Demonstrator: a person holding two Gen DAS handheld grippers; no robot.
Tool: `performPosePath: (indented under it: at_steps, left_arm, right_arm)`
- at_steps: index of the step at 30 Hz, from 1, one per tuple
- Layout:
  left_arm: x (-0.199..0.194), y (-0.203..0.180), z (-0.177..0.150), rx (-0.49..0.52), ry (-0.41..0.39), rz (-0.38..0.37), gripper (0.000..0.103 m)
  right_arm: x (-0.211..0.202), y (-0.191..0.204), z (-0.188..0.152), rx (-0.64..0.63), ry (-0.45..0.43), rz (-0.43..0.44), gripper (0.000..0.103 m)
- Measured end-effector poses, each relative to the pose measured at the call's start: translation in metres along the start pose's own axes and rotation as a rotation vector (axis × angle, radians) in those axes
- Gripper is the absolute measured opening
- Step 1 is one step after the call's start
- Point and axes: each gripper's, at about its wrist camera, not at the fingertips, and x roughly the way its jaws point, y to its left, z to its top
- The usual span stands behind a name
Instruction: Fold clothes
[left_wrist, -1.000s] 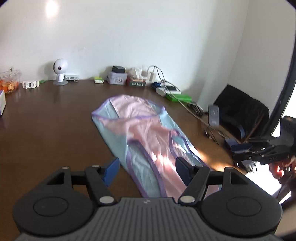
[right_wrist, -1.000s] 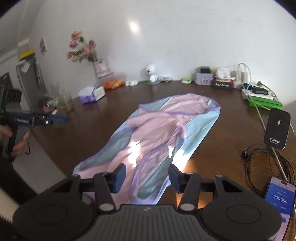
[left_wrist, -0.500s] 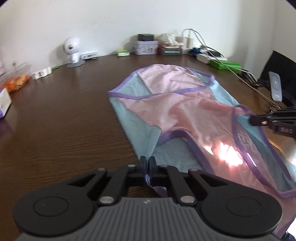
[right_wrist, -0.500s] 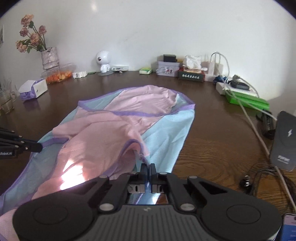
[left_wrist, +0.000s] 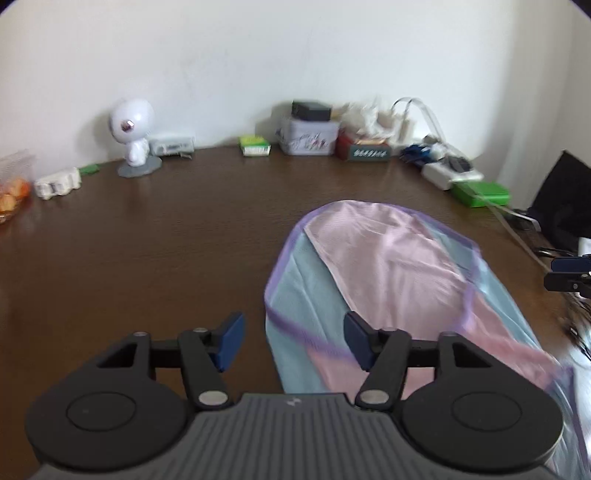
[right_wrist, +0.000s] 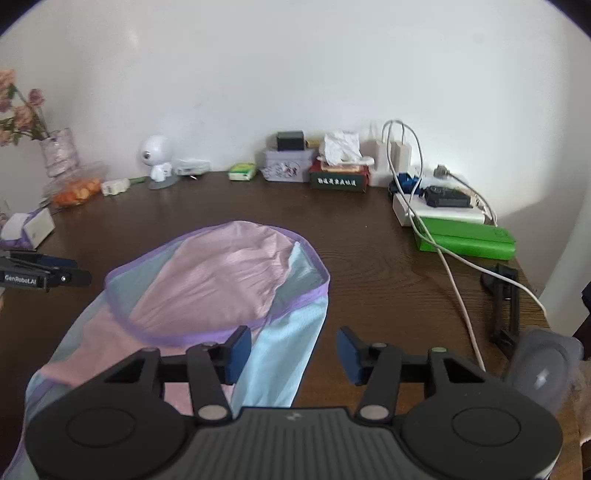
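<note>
A pink and light blue garment with purple trim (left_wrist: 388, 273) lies flat on the dark wooden table (left_wrist: 147, 240), its near part folded over. It also shows in the right wrist view (right_wrist: 221, 288). My left gripper (left_wrist: 293, 341) is open and empty above the garment's left edge. My right gripper (right_wrist: 293, 354) is open and empty above the garment's right edge. The left gripper's tip shows at the left in the right wrist view (right_wrist: 48, 275). The right gripper's tip shows at the right in the left wrist view (left_wrist: 569, 273).
Along the back wall stand a white robot figure (right_wrist: 157, 160), a tin box (right_wrist: 286, 168), a tissue box (right_wrist: 340, 173), chargers with cables (right_wrist: 399, 158) and a green box (right_wrist: 465, 240). A vase of flowers (right_wrist: 55, 155) and a tissue pack (right_wrist: 29, 229) are at the left.
Both grippers were shut on the garment's near edge half a second ago. Both are open now, the cloth is released and folded forward, and both views sit farther along the table.
</note>
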Motion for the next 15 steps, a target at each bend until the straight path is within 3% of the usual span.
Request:
performPosePath:
  at_steps: [2, 5, 7, 9, 10, 12, 15]
  left_arm:
    - [0.027, -0.002, 0.013, -0.047, 0.029, -0.022, 0.057]
    - [0.048, -0.012, 0.014, 0.012, 0.015, 0.042, 0.055]
    - [0.055, -0.016, 0.009, 0.068, -0.001, 0.089, 0.025]
    - [0.053, -0.011, 0.006, 0.064, -0.014, 0.089, 0.007]
    - [0.051, -0.006, 0.005, 0.051, -0.011, 0.085, 0.003]
    - [0.044, 0.003, 0.0, 0.054, -0.009, 0.134, 0.002]
    - [0.022, 0.024, -0.02, 0.054, -0.017, 0.269, 0.002]
  right_arm:
    - [0.042, -0.014, 0.021, 0.052, 0.05, 0.015, 0.037]
    - [0.082, -0.027, 0.035, 0.087, 0.135, 0.006, 0.037]
    - [0.102, -0.029, 0.039, 0.084, 0.178, -0.014, 0.036]
    - [0.114, -0.022, 0.045, 0.033, 0.174, -0.043, 0.026]
    - [0.12, -0.017, 0.05, 0.006, 0.174, -0.053, 0.017]
    - [0.137, 0.0, 0.06, -0.075, 0.166, -0.06, 0.002]
    - [0.165, 0.037, 0.078, -0.225, 0.158, -0.046, 0.001]
